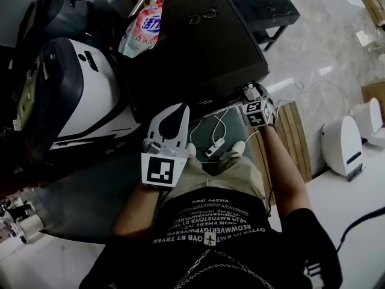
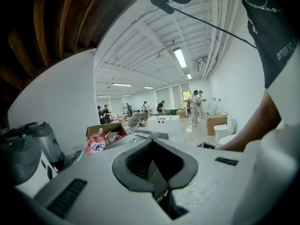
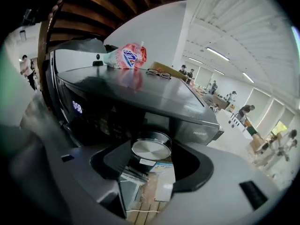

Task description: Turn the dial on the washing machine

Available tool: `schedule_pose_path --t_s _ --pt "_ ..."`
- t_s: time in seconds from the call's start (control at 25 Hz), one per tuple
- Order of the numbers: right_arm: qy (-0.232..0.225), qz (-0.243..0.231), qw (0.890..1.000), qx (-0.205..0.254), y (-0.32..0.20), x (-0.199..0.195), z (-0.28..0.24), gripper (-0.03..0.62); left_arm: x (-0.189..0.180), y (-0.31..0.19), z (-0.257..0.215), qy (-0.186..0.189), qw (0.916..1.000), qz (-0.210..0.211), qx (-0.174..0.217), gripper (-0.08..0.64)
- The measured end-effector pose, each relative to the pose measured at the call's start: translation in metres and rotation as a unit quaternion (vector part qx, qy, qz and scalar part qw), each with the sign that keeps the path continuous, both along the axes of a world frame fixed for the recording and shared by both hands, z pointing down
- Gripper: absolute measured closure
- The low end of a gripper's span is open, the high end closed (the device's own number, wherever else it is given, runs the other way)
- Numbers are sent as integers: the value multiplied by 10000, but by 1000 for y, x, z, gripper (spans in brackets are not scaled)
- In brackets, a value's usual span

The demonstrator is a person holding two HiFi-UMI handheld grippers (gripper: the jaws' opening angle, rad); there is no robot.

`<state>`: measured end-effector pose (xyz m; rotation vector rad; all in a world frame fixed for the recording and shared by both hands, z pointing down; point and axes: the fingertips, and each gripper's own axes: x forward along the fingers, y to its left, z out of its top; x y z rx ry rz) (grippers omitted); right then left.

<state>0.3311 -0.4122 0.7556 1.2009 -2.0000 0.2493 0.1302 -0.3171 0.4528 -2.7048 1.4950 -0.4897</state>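
Observation:
The washing machine (image 1: 192, 53) is a dark box with a flat lid, and its front faces me. Its round silver dial (image 3: 151, 149) sticks out of the front panel (image 3: 93, 111), beside a small lit display (image 3: 77, 108). My right gripper (image 3: 152, 153) is up against that front, open, with the dial between its jaws and the black pads (image 3: 112, 159) close beside the dial's rim. From the head view the right gripper (image 1: 249, 96) covers the dial. My left gripper (image 1: 173, 108) hangs back over my lap, away from the machine, shut with nothing in it (image 2: 153, 146).
A pink detergent pouch (image 1: 144, 26) and a pair of glasses (image 1: 203, 15) lie on the lid. A white and dark appliance (image 1: 72, 95) stands close on the left. A white cable (image 1: 216, 140) trails under the machine's front. Wooden slats (image 1: 295, 137) and a white toilet (image 1: 343, 143) are on the right.

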Motion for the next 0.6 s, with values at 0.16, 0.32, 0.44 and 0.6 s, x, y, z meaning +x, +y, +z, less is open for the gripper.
schedule_pose_path --t_s 0.16,0.32,0.44,0.6 --pt "-109 243 9993 -268 -1 3 7 322 -4 0 1 9 10000 -42 -35 555" --pt "-962 368 9935 -495 -1 6 8 322 -8 -1 3 21 9999 -91 -47 555" --pt "-1298 316 9894 -568 -1 6 8 322 -8 -2 3 20 9999 -95 -42 555" --pt "-830 167 9959 -331 0 4 2 322 -5 -4 -2 8 10000 -73 40 555"
